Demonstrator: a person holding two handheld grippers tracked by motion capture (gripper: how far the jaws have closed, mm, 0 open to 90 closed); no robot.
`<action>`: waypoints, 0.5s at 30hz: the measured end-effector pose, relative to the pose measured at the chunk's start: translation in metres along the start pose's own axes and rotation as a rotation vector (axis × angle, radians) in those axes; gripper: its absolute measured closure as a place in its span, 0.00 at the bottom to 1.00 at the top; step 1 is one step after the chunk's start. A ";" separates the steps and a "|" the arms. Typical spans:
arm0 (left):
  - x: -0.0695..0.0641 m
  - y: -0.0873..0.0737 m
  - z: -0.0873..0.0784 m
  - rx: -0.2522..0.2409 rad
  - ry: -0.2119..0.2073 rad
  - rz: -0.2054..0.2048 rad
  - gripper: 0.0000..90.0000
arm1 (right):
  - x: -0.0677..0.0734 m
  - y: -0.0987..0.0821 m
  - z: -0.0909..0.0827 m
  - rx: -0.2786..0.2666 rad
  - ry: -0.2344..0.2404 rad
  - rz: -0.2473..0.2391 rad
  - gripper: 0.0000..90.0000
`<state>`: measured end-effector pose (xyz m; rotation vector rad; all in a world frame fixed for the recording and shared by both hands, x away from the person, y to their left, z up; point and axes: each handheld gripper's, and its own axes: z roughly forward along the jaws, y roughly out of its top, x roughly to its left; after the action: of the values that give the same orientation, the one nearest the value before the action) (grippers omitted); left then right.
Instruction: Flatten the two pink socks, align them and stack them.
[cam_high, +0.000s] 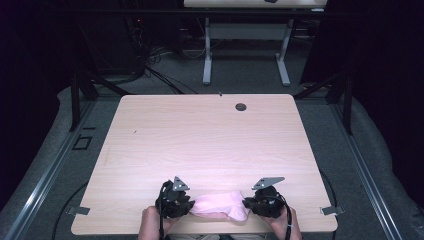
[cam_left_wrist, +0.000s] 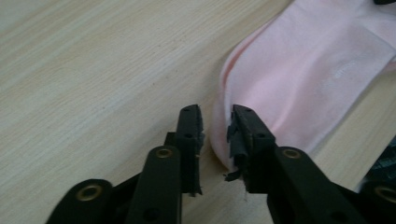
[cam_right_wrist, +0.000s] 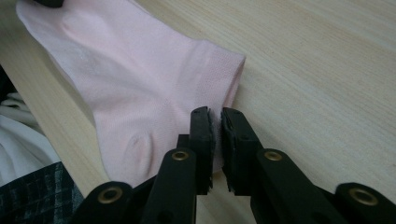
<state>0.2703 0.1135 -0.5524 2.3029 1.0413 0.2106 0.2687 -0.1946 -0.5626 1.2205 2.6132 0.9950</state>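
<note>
A pink sock (cam_high: 220, 205) lay flat at the near edge of our wooden table (cam_high: 200, 135), between both grippers. Our right gripper (cam_right_wrist: 217, 122) pinched the cuff edge with narrow jaws. Our left gripper (cam_left_wrist: 215, 122) stood slightly parted around the sock's other end, not pressing it
</note>
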 end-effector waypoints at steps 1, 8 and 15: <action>0.000 0.000 -0.001 -0.010 0.004 -0.007 0.70 | 0.000 0.000 0.000 0.000 0.000 -0.001 0.88; 0.009 0.002 -0.013 -0.059 0.042 -0.006 0.30 | -0.001 0.003 -0.011 -0.049 0.000 0.004 0.57; 0.022 0.001 -0.027 -0.110 0.110 -0.007 0.15 | -0.010 0.011 -0.037 -0.148 -0.031 -0.002 0.19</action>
<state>0.2758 0.1409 -0.5323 2.2089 1.0644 0.3861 0.2702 -0.2158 -0.5286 1.1888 2.4666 1.1374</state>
